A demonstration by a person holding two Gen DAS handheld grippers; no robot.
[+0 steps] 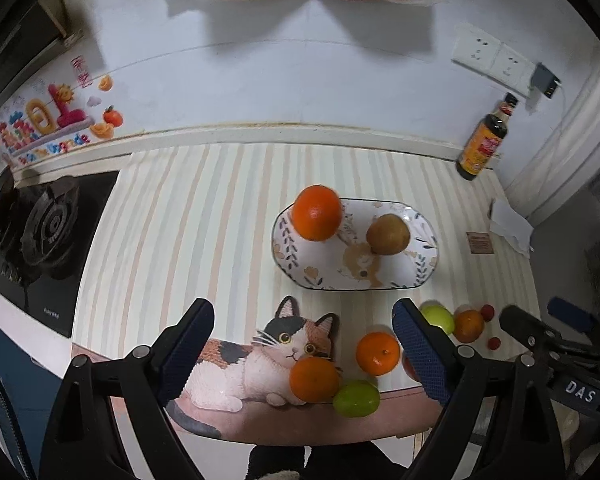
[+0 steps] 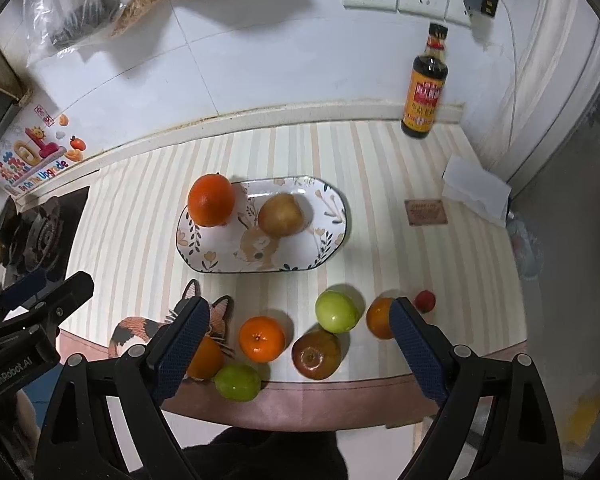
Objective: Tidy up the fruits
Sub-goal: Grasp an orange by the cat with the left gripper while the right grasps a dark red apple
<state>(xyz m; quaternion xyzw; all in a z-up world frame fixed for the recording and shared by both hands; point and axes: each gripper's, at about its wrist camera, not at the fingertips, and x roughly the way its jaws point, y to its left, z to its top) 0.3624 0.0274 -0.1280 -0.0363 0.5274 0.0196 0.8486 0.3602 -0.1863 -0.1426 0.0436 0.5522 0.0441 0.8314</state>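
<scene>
Fingers of both grippers stood spread wide with nothing between them, the left gripper (image 1: 302, 344) and the right gripper (image 2: 300, 344) both hovering over the near edge of the desk (image 2: 380, 160). Loose fruit lay in a cluster directly ahead of and below the right fingers: a small orange (image 2: 261, 339), a reddish-brown apple (image 2: 316, 354), a green fruit (image 2: 337, 311) behind it, another green fruit (image 2: 237, 382) at the desk's edge, a second orange (image 2: 380, 317) partly hidden by the right-hand finger, and a small red fruit (image 2: 425, 301) beyond. One more orange (image 1: 314, 380) rested on the cat mat (image 1: 244, 364), nearer the left gripper. Farther back sat the oval plate (image 2: 204, 256), its long axis running left to right, already carrying a large orange (image 2: 211, 200) and a brown pear-like fruit (image 2: 281, 215). Judging by position, the right gripper was nearer most loose pieces. All were round, smooth and glossy, likely to roll if nudged.
</scene>
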